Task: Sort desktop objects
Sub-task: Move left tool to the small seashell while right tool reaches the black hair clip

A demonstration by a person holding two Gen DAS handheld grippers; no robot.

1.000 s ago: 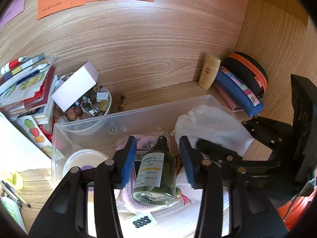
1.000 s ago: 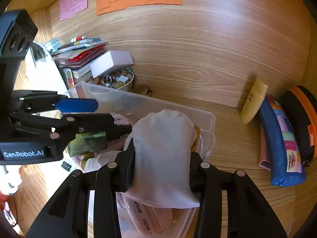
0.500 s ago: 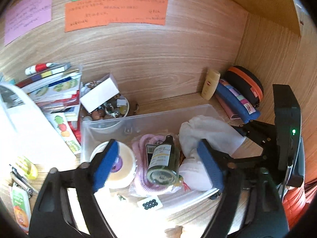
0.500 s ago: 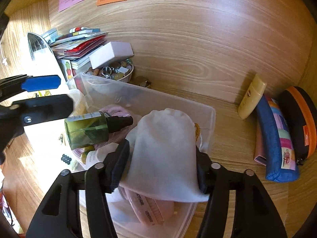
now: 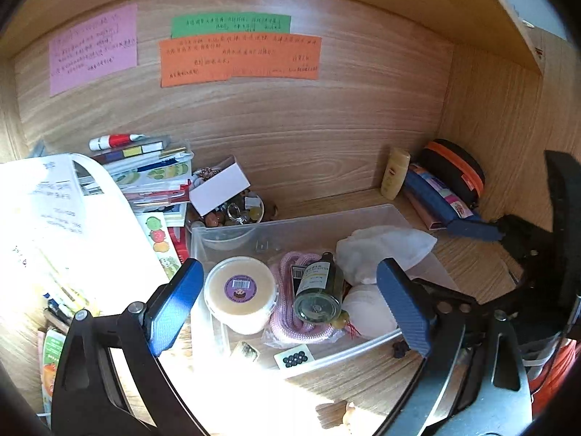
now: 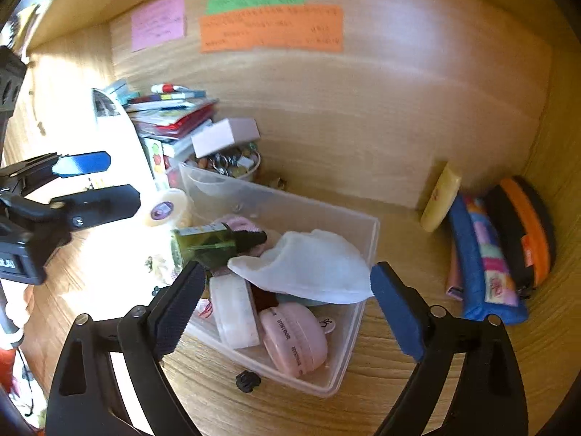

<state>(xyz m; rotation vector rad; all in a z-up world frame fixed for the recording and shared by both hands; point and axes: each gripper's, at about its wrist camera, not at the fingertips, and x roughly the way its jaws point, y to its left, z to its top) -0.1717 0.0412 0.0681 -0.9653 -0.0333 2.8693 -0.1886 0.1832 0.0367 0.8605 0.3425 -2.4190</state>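
Both grippers hang above the clear bin [image 5: 366, 214] on the desk [image 6: 406, 225], jaws opening and empty: left gripper [image 5: 287, 301], right gripper [image 6: 287, 294]. In the bin lie the green bottle [image 5: 319, 290] and, to its right, the white pouch [image 6: 312, 265].

The clear bin [image 5: 301, 222] is crowded: a round tub [image 5: 239, 292], a pink rope coil [image 5: 290, 312], a green bottle [image 5: 319, 290] lying on it and a white cloth bag [image 6: 308, 269] fill it, so little room is left between them; the air above it is open. Left of the bin a book stack [image 5: 152, 178] and a bowl of trinkets [image 5: 232, 214] under a white box [image 5: 219, 189] block the way; right of it bare desk [image 6: 403, 239] runs to a yellow tube [image 6: 441, 196] and pouches [image 6: 486, 254] against the side wall. A small dark thing [image 6: 247, 380], perhaps a clip, lies on the desk before the bin's near wall.
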